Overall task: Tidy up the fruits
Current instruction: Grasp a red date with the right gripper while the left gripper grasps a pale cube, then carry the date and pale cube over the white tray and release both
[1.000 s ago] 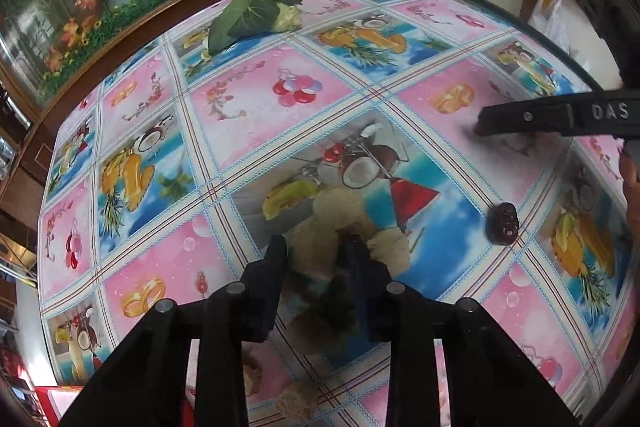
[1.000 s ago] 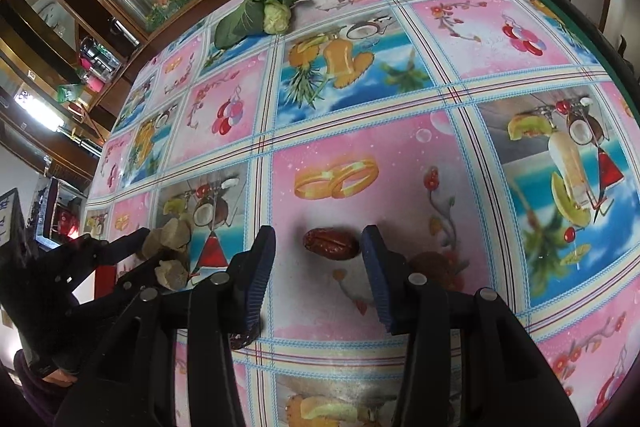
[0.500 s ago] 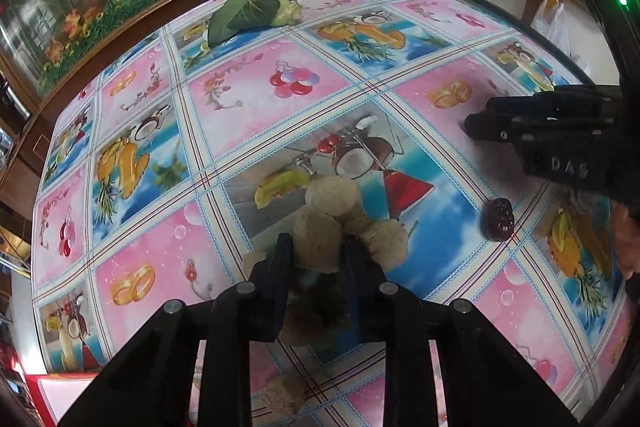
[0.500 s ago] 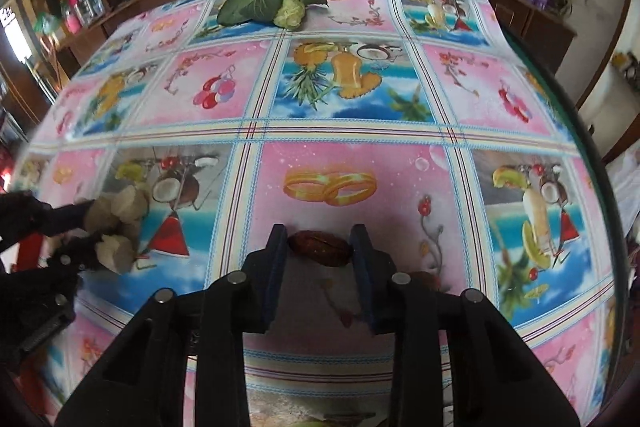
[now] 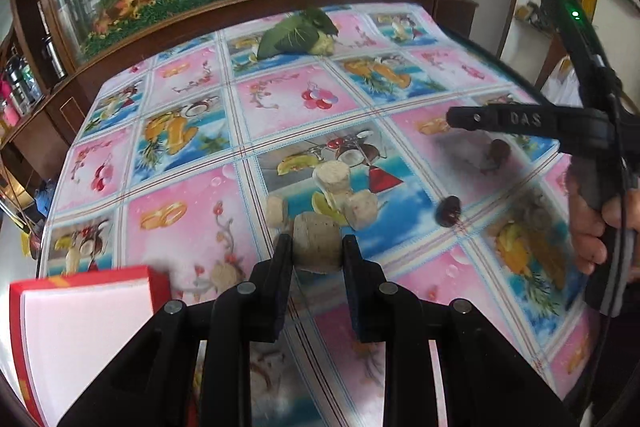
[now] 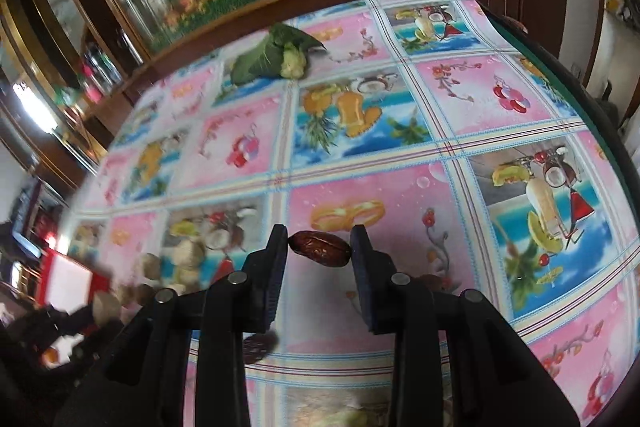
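Above the patterned surface, the left gripper jaws pinch a beige chunk while the right gripper jaws pinch a brown date; a red box sits near left.

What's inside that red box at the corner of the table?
The red box shows only a pale, plain white interior; no fruit is visible in it. Its near part runs out of the picture, so the rest is unseen.

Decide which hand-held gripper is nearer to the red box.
Left. The left hand-held gripper, holding a beige chunk, is just beside the red box; the right hand-held gripper holds a date farther away.
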Demonstrator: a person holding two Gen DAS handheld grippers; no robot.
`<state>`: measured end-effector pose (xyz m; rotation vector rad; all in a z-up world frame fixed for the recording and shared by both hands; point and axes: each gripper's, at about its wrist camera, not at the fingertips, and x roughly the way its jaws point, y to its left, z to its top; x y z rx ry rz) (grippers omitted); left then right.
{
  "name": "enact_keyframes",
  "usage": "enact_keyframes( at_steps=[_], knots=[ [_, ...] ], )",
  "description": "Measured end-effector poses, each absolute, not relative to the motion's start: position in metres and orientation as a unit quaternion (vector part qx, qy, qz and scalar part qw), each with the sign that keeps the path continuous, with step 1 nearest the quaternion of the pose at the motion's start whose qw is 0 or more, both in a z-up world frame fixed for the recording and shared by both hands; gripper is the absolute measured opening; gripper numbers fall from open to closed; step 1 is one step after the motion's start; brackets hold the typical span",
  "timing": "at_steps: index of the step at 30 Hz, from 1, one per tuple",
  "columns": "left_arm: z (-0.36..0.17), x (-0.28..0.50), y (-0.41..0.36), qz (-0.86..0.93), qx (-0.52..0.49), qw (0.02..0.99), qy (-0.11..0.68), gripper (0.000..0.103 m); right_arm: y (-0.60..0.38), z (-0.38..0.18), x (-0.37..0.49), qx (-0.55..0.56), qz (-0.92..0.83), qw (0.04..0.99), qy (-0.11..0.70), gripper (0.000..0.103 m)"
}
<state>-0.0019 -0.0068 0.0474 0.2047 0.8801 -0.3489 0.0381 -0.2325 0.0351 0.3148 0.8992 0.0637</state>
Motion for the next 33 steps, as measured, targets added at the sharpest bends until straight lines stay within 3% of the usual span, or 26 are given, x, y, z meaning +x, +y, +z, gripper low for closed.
enact_keyframes(
  at_steps=[13,33],
  knots=[
    [0.047,-0.040,0.002,-0.110,0.072,0.904,0.407,0.024,-0.175,0.044,0.017,0.113,0.105,0.904,0.398,0.034],
    [0.034,-0.086,0.017,-0.104,0.051,0.903,0.413,0.024,-0.192,0.042,0.009,0.103,-0.001,0.935,0.339,0.034]
  ],
)
